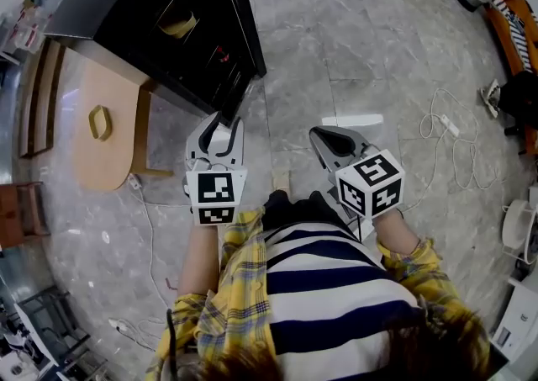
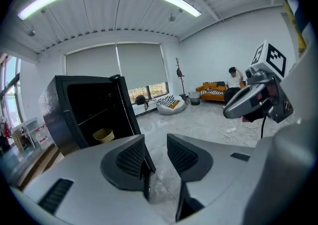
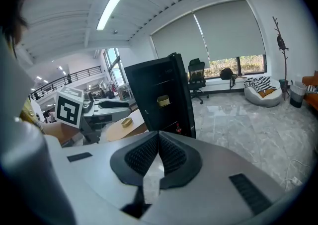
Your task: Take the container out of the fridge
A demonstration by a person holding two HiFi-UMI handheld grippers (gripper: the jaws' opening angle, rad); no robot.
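Well, the left tool [image 1: 220, 131] hung released, its jaws wide apart with only floor showing between them, while the right tool [image 1: 329, 140] sat clenched on nothing. The yellow container [image 1: 178, 26] rested on a shelf inside the open black fridge [image 1: 206, 9], at eleven o'clock from both tools. A wooden tabletop [image 1: 92, 165] stood at nine o'clock.

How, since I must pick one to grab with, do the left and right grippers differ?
The left gripper has its jaws apart; the right gripper has them closed at the tips. In the head view the left gripper sits beside the corner of the fridge, the right gripper further off over the floor. Both are empty, with the fridge ahead.
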